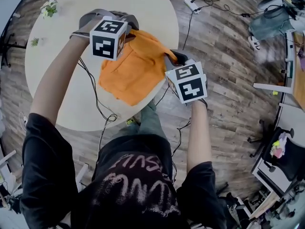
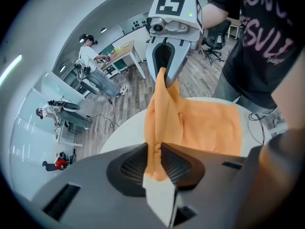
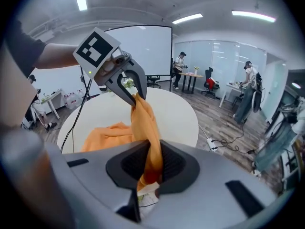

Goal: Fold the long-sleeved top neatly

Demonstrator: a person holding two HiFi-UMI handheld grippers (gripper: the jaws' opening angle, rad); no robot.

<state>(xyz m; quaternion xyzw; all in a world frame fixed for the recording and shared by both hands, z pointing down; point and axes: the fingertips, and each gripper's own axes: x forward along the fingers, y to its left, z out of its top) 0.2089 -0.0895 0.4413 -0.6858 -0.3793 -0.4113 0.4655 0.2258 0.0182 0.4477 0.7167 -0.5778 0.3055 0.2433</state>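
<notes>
An orange long-sleeved top (image 1: 136, 68) hangs between my two grippers above the round white table (image 1: 62, 56), its lower part draping toward the table's near edge. My left gripper (image 2: 155, 163) is shut on one end of the top's upper edge (image 2: 162, 123). My right gripper (image 3: 151, 168) is shut on the other end, with cloth (image 3: 145, 123) bunched between its jaws. The fabric stretches taut between them. In the head view the left gripper (image 1: 125, 38) is above the table and the right gripper (image 1: 175, 57) is just off its right rim.
Cables (image 1: 97, 104) trail across the table and down to the wooden floor. A power strip (image 1: 192, 5) lies on the floor beyond the table. Small plants (image 1: 49, 7) sit at the table's far left. Chairs and desks (image 1: 281, 151) stand at the right.
</notes>
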